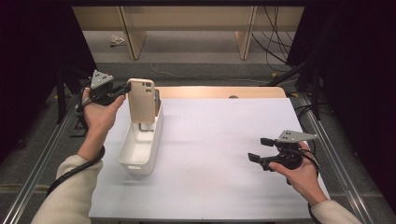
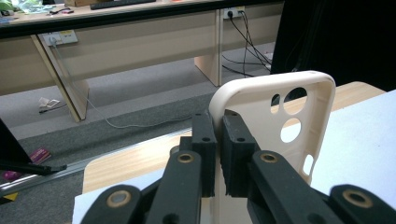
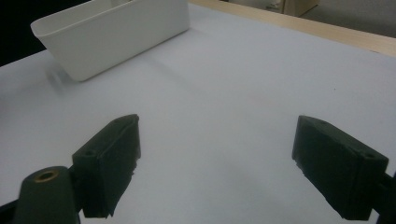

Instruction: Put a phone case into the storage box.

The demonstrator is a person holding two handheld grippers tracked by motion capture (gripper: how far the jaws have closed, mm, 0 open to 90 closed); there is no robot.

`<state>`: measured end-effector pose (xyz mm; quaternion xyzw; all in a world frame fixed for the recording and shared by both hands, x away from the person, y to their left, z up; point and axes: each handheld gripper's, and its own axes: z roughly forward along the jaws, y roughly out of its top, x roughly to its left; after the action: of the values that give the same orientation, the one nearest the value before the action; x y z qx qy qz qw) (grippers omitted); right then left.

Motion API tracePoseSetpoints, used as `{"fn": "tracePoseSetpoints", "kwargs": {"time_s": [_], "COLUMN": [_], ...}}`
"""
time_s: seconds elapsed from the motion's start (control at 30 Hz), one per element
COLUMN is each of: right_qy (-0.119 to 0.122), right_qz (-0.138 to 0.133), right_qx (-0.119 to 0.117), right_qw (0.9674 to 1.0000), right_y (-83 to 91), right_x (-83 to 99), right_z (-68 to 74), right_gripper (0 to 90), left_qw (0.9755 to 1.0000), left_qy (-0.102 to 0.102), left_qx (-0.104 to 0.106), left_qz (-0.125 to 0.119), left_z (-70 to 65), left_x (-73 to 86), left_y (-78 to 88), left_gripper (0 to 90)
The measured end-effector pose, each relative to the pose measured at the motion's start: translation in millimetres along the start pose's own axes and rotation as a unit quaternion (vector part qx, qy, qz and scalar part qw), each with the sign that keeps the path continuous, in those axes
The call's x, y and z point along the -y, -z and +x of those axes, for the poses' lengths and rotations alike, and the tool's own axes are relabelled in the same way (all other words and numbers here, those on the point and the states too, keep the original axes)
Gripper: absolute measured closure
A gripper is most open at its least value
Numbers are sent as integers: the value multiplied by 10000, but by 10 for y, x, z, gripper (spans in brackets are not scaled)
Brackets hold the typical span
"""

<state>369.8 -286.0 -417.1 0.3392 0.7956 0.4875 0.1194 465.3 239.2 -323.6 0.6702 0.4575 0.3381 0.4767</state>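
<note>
A beige phone case [image 1: 141,100] stands upright over the far end of a white oblong bin [image 1: 135,151] at the table's left. My left gripper [image 1: 125,88] is shut on the case's left edge. In the left gripper view the pads [image 2: 205,149] pinch the rim of the phone case [image 2: 275,116], whose camera holes show at the upper right. My right gripper [image 1: 260,148] rests low over the white table sheet at the right, jaws wide apart with nothing between them. The right gripper view has the gripper [image 3: 217,163] over bare sheet and the bin [image 3: 112,32] farther off.
A white sheet [image 1: 219,154] covers the wooden table [image 1: 219,92]. A dark object sits inside the bin behind the case. Metal rails run along both table sides. Desks and cables stand on the grey floor beyond.
</note>
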Motion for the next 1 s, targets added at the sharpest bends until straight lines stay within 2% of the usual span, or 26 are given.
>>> {"fn": "tracePoseSetpoints", "kwargs": {"time_s": [0.37, 1.0], "right_qy": [0, 1], "right_qz": [-3, -1], "right_qx": [3, -12], "right_qw": [10000, 10000], "right_y": [4, -2], "right_x": [-1, 1], "right_z": [-2, -1], "right_gripper": [162, 162], "left_qw": [10000, 9996], "left_qy": [-31, -63], "left_qx": [-17, -58], "left_qz": [74, 276], "left_z": [-13, -23], "left_x": [65, 283], "left_y": [-61, -203], "left_gripper": [844, 843]}}
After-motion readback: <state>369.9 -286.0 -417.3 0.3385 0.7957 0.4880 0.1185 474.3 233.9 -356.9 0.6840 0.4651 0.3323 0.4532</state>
